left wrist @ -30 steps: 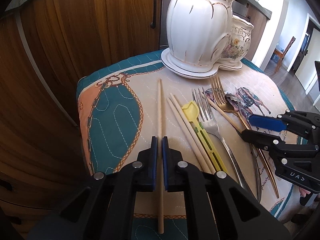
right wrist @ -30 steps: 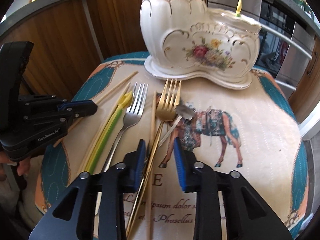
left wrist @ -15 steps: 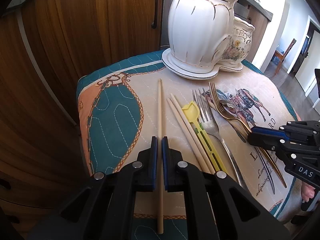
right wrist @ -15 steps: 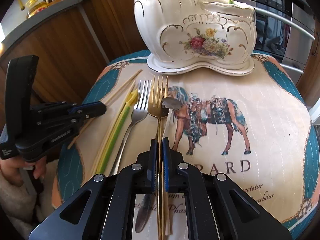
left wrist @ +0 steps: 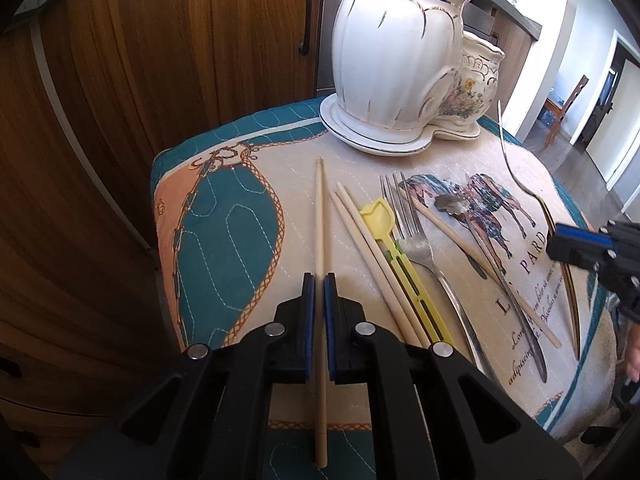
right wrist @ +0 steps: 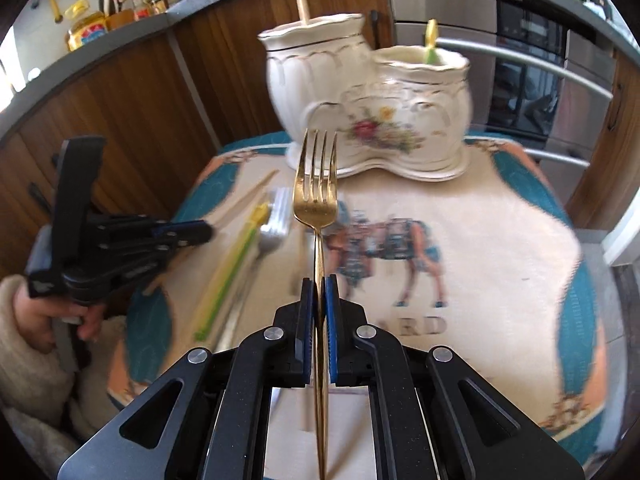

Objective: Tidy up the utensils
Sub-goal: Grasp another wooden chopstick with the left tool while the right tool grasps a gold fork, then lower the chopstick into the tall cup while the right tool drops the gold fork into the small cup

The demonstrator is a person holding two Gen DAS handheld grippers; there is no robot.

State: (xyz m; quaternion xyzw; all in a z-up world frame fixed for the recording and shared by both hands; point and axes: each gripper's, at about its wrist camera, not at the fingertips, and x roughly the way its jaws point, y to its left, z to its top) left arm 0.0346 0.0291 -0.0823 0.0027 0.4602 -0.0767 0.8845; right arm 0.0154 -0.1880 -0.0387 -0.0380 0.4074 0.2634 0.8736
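My left gripper (left wrist: 319,282) is shut on a long wooden chopstick (left wrist: 320,208) that runs along the cloth toward the white ceramic utensil holder (left wrist: 396,52). My right gripper (right wrist: 319,282) is shut on the handle of a gold fork (right wrist: 316,196), held above the cloth with its tines up toward the holder (right wrist: 400,120). In the left wrist view the gold fork (left wrist: 516,168) rises at the right from the right gripper (left wrist: 560,238). On the cloth lie two more chopsticks (left wrist: 360,232), a yellow utensil (left wrist: 378,216), a silver fork (left wrist: 416,248), a slanted chopstick (left wrist: 480,264) and a spoon (left wrist: 452,204).
The holder's tall pot has a chopstick (right wrist: 302,0) standing in it; the low pot holds a yellow-green utensil (right wrist: 431,40). Wooden cabinets (left wrist: 180,60) stand behind the small cloth-covered table (left wrist: 224,208). A hand (right wrist: 48,320) in a cream sleeve holds the left gripper (right wrist: 200,232).
The right gripper closed on the gold fork and lifted it off the cloth, tines up. The left gripper stayed put, shut on its chopstick.
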